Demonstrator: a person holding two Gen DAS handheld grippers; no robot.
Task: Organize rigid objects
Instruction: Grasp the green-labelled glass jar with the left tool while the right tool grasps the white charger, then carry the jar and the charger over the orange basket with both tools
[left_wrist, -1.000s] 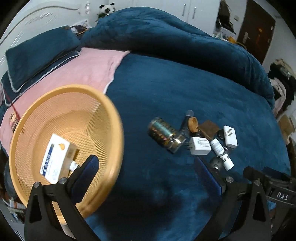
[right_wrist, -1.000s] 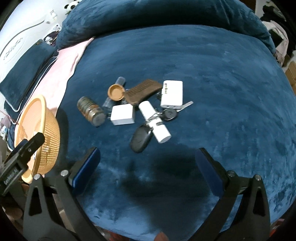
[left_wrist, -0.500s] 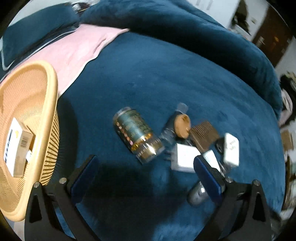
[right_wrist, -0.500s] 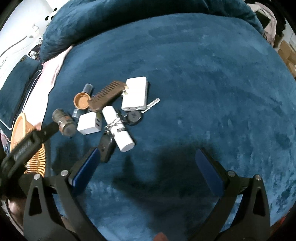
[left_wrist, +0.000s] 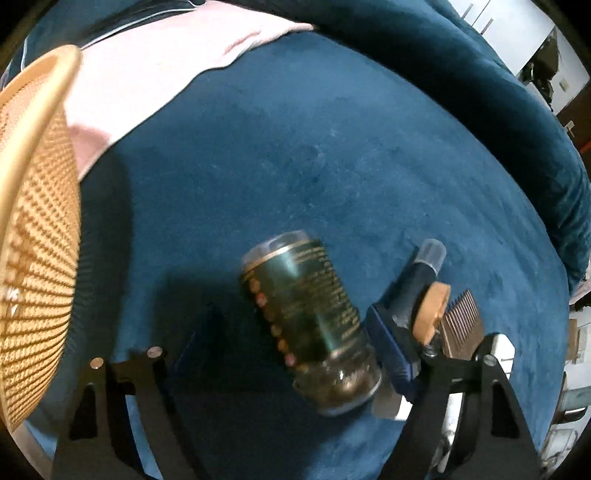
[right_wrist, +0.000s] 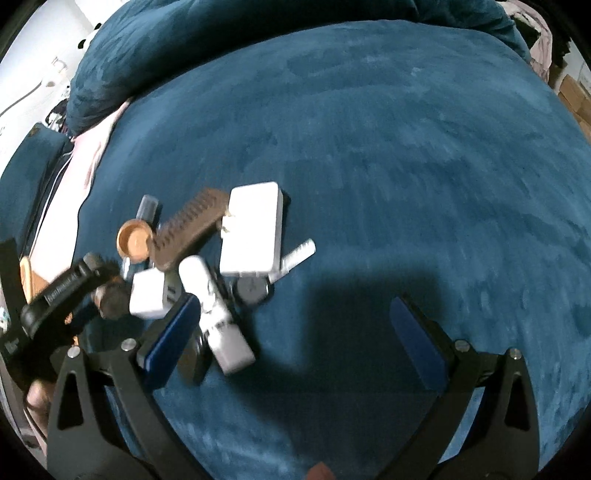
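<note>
On a blue bed (left_wrist: 332, 155), the left gripper (left_wrist: 291, 354) has dropped low from over the orange mesh basket (left_wrist: 33, 236), which now sits at the far left edge. Its jaws, spread wide and gripping nothing, now straddle a green-and-gold can (left_wrist: 310, 325) lying on its side. The right gripper (right_wrist: 295, 336), also wide open and empty, has closed in on the neighbouring pile: a white power bank (right_wrist: 255, 229), brown comb (right_wrist: 192, 229), white charger cube (right_wrist: 151, 295), white tube (right_wrist: 218, 321) and a small tan lid (right_wrist: 135, 242).
</note>
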